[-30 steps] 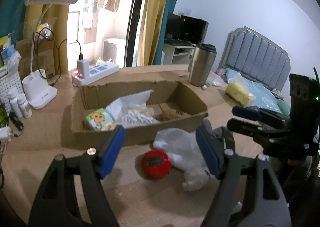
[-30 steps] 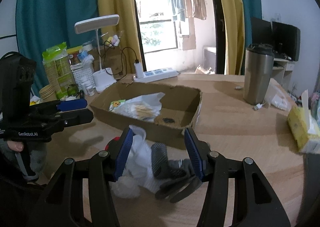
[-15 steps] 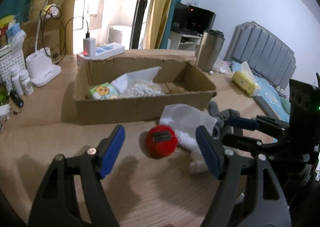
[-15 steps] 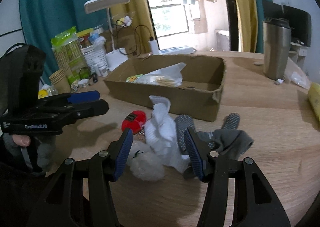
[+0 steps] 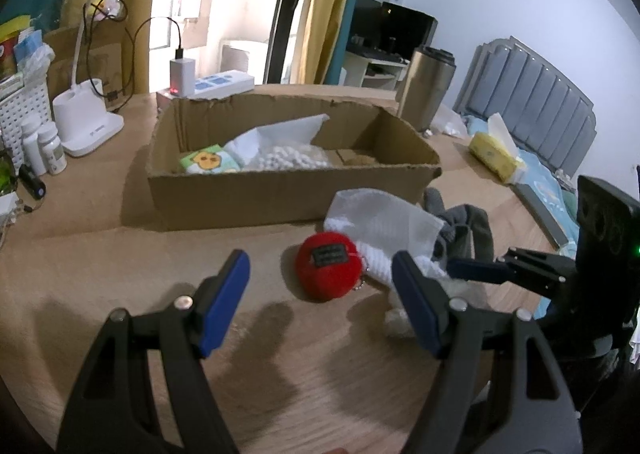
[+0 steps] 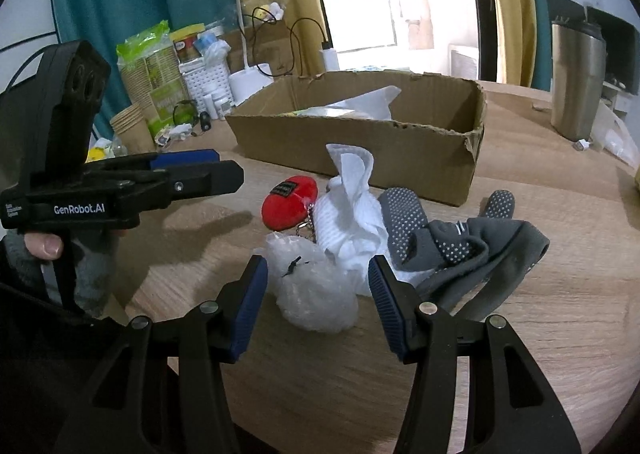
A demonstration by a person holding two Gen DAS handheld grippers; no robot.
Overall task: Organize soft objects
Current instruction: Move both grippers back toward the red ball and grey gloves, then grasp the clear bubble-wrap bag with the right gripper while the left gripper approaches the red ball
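Hovering spread and empty, the left gripper (image 5: 320, 304) has the red plush ball (image 5: 329, 265) just ahead between its jaws, while the right gripper (image 6: 316, 304), also spread, frames the bubble-wrap wad (image 6: 316, 290), likely for dropping both into the cardboard box (image 5: 280, 193) beyond.

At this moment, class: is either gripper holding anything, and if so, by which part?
Nothing is held. The left gripper stands open in front of the red plush ball; the right gripper stands open around the bubble-wrap wad without pressing it.

Socks (image 6: 452, 238) before box (image 6: 360, 149), on table (image 6: 540, 334)
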